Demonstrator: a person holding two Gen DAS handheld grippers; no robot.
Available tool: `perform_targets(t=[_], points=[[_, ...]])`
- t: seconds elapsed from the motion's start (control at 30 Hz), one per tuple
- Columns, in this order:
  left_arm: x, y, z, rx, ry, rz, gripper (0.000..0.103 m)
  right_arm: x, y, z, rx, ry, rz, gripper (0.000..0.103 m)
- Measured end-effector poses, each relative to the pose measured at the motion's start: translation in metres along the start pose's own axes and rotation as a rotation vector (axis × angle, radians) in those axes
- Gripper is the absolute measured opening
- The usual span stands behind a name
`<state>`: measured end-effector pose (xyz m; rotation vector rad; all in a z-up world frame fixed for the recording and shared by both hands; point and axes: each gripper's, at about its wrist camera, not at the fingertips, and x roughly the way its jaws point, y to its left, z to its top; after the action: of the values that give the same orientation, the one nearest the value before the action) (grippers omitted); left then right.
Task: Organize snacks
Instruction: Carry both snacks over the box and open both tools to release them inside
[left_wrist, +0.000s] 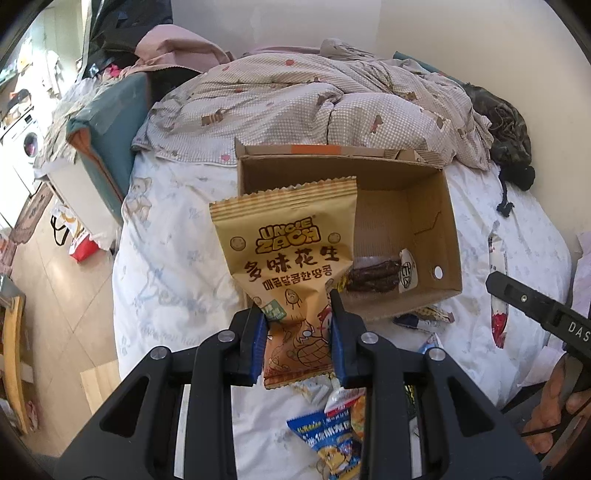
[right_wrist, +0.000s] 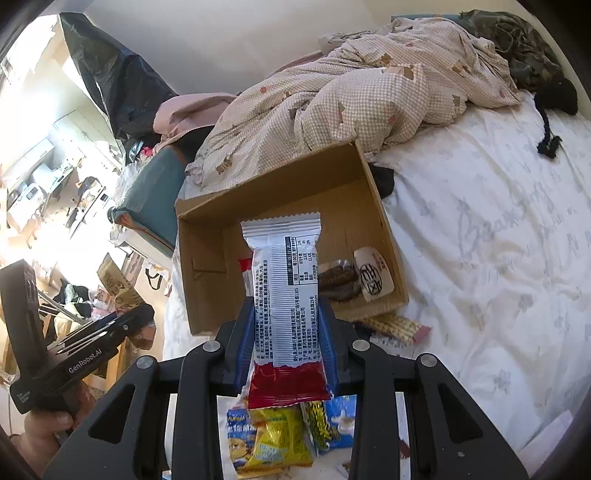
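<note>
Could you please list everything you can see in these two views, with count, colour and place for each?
peanut packet: one, tan, clamped in the left gripper.
snack bar: one, silver and red, clamped in the right gripper.
cardboard box: one, brown, open, on the bed.
sausage packet: one, dark brown with a white end, inside the box.
loose snack packets: several, blue and yellow, on the sheet in front of the box.
sheet: one, white with a faint print, covering the bed.
quilt: one, beige checked, bunched behind the box.
dark bundle: one, dark olive, by the wall.
left gripper: black with blue pads.
right gripper: black with blue pads.
</note>
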<state>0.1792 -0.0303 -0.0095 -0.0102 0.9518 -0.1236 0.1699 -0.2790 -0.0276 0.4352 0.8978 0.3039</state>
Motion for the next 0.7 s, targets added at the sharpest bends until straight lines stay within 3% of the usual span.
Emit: perform_targets(t=[0.33, 0.7], points=[[0.03, -0.007, 0.025, 0.021, 0.005, 0.007, 0.025, 0.029, 0.003, 0.02, -0.02, 0.017, 0.001, 0.033], [0.069, -0.013, 0.032, 0.051, 0.031, 0.014, 0.025, 0.067, -0.005, 0.038, -0.013, 0.056, -0.009, 0.033]])
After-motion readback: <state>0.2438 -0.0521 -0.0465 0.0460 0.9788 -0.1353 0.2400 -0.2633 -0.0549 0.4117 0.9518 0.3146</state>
